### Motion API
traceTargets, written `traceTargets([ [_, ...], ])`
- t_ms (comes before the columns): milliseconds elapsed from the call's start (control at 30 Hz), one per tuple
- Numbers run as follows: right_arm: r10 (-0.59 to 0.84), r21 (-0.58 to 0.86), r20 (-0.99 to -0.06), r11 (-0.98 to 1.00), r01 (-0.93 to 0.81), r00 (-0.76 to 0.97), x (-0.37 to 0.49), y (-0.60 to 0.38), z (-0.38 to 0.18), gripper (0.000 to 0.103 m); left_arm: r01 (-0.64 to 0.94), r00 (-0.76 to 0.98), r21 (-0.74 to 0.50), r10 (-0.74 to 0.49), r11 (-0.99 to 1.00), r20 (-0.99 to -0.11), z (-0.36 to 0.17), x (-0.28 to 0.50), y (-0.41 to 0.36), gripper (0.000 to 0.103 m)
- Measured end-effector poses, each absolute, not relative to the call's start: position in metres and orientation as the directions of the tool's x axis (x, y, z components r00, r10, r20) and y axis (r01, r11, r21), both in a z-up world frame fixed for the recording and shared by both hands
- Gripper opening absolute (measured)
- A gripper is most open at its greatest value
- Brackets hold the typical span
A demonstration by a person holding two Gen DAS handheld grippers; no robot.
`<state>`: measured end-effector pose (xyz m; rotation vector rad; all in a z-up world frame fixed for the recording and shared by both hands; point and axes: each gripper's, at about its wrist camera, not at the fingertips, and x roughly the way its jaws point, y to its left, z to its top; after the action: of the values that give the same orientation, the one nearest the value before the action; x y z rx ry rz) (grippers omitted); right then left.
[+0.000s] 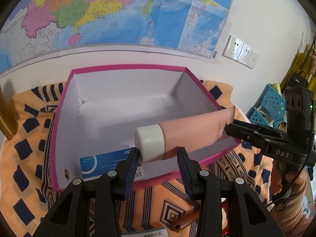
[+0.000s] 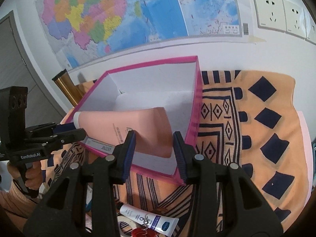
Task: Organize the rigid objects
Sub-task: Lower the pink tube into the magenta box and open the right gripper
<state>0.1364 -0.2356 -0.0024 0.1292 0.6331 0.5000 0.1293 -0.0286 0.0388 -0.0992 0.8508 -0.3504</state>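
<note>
A pink tube point(image 1: 193, 132) with a white cap point(image 1: 150, 144) hangs level above the near side of a white box with a magenta rim point(image 1: 126, 66). My left gripper point(image 1: 159, 157) is shut on the cap end, its blue pads on either side. From the right, my right gripper point(image 1: 229, 130) pinches the tube's flat crimped end. In the right wrist view that wide end of the tube point(image 2: 154, 130) sits between the pads of my right gripper point(image 2: 154, 148), while my left gripper point(image 2: 79, 134) holds the far cap end. A blue-and-white carton point(image 1: 102, 164) lies inside the box.
The box point(image 2: 195, 106) rests on an orange cloth with dark patterns point(image 2: 256, 118). A small white-and-blue tube point(image 2: 156, 220) and a wooden handle point(image 1: 183, 223) lie near the front. A blue perforated basket point(image 1: 270, 102) stands at the right, a gold pole point(image 1: 7, 118) at the left, and the wall is close behind.
</note>
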Motion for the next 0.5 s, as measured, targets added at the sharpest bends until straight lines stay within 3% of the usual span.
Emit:
traceTargets([
  [233, 0.438, 0.215, -0.584, 0.896, -0.389, 0.684, 0.141, -0.228, -0.002, 0.042, 0.239, 0.560, -0.232, -0.329, 0.943, -0.760, 0.028, 0.144, -0.029, 0.040],
  [500, 0.400, 0.185, -0.585, 0.913, -0.364, 0.706, 0.138, -0.226, 0.002, 0.043, 0.249, 0.578, -0.225, -0.331, 0.942, -0.746, 0.028, 0.139, -0.031, 0.040],
])
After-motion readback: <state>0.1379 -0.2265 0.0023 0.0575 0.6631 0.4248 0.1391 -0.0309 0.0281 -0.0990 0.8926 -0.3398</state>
